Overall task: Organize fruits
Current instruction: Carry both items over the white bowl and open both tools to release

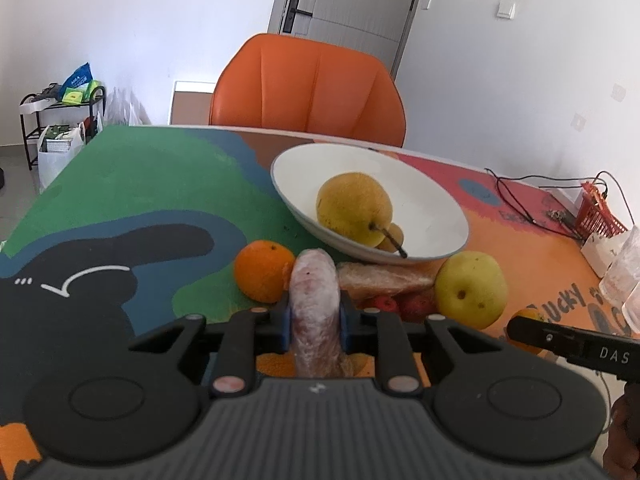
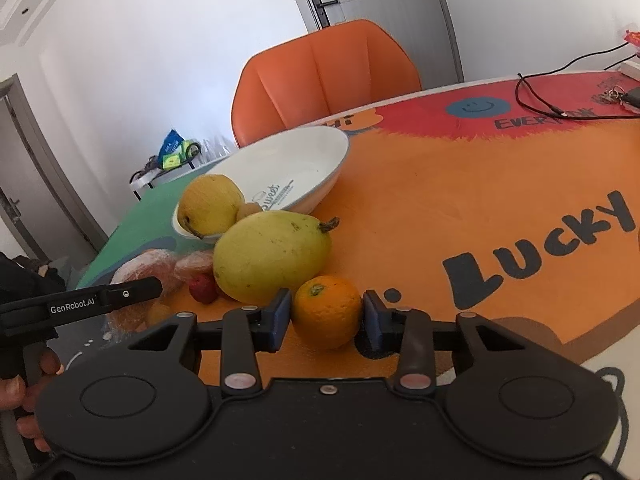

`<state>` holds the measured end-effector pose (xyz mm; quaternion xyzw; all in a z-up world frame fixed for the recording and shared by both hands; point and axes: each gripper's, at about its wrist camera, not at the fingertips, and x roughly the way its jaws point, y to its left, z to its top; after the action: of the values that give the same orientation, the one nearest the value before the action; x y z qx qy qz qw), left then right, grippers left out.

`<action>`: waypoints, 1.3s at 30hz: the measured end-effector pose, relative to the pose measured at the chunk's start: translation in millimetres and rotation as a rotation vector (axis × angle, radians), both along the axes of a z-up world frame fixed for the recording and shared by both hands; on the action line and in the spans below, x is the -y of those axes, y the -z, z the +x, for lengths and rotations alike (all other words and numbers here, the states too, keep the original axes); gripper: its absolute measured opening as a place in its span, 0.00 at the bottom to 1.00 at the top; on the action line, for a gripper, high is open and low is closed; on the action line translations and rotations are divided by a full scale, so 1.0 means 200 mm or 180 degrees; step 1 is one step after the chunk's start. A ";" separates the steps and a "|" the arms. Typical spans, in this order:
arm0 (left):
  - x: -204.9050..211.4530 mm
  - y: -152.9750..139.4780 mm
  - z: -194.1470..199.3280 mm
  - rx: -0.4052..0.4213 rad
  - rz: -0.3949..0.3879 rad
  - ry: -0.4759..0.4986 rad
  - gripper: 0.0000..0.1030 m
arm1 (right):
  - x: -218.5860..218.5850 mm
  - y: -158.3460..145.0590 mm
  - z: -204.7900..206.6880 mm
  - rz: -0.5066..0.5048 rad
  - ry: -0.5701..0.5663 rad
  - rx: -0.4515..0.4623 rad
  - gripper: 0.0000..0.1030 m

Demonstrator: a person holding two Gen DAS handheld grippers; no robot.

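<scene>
My left gripper [image 1: 314, 320] is shut on a long pinkish fruit wrapped in clear film [image 1: 314, 292], held just above the colourful mat. Left of it lies an orange [image 1: 264, 276]. Behind stands a white bowl [image 1: 440, 192] holding a yellow pear [image 1: 354, 208] and a small brown fruit. A second wrapped fruit [image 1: 384, 278], small red fruits [image 1: 384, 304] and a yellow-green mango [image 1: 470, 294] lie in front of the bowl. In the right wrist view my right gripper [image 2: 326, 314] is shut on another orange [image 2: 326, 304] resting on the mat, beside the mango [image 2: 272, 258] and near the bowl [image 2: 304, 160].
An orange chair [image 1: 308, 88] stands behind the table. Black cables [image 1: 516, 196], a red basket [image 1: 596, 216] and clear plastic cups [image 1: 624, 276] sit at the right. A hand [image 2: 24, 392] holds the left gripper's handle.
</scene>
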<state>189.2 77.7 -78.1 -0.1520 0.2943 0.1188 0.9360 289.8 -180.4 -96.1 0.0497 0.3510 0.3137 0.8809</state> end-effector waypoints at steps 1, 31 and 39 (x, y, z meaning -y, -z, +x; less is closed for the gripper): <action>0.00 -0.01 -0.01 0.0015 -0.0002 -0.0004 0.20 | 0.00 -0.01 -0.01 0.0003 -0.0004 0.0019 0.36; 0.08 -0.37 0.04 0.0536 0.0191 0.0140 0.20 | -0.01 -0.28 0.02 0.0225 -0.0007 0.0383 0.36; 0.07 -0.36 0.16 0.0523 0.0179 0.0204 0.20 | -0.10 -0.29 0.10 0.0222 -0.0081 0.0388 0.36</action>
<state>220.7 63.3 -5.6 -0.1254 0.2177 0.0841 0.9643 309.7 -160.6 -37.8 0.0567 0.2862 0.3394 0.8942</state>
